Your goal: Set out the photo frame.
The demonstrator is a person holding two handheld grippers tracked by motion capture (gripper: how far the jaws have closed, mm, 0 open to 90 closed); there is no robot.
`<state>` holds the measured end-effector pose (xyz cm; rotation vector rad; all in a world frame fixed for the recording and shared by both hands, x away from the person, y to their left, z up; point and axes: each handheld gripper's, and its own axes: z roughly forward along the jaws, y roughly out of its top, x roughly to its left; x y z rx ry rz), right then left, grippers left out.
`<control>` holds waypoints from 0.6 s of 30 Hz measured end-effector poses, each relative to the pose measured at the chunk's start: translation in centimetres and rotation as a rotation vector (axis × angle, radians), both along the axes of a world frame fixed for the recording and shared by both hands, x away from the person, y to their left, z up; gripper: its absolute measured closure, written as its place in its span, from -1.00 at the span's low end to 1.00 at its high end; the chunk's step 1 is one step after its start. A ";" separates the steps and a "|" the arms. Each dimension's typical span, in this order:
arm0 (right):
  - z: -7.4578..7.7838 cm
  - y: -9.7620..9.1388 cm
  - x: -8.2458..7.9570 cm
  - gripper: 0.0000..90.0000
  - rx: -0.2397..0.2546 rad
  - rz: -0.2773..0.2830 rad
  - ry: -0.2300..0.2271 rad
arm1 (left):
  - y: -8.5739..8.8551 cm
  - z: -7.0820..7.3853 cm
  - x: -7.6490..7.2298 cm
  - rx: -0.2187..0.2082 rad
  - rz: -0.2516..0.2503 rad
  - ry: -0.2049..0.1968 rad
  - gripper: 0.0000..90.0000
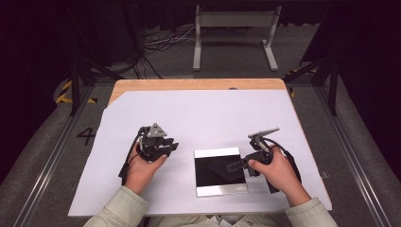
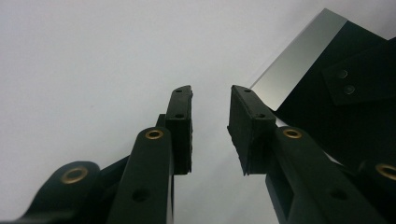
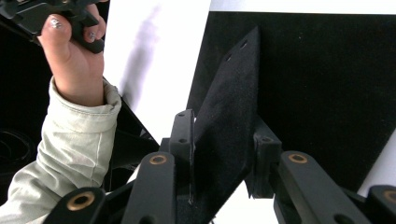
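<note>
Gripping a black flap (image 3: pixel 229 121) between its fingers, the right gripper (image 1: pixel 249 163) is closing on it above the black box (image 1: pixel 220 171), which is lying on the white surface (image 1: pixel 198 113). The left gripper (image 2: pixel 210 130) is waiting beside the box, fingers wide apart and empty. Opening appears begun; the flap is raised, the rest remaining.
</note>
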<state>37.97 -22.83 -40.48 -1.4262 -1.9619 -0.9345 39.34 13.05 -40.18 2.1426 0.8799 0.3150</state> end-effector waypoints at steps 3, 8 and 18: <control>0.3 0.0 -0.1 0.59 0.009 0.009 -0.032 | 0.0 0.0 0.0 0.004 -0.003 -0.002 0.56; 1.0 -0.2 -0.2 0.69 0.023 0.028 -0.084 | 0.0 0.0 0.0 0.006 -0.004 -0.003 0.56; 2.2 -0.5 -0.6 0.92 0.077 0.036 -0.171 | 0.0 0.0 -0.1 -0.001 0.002 0.001 0.56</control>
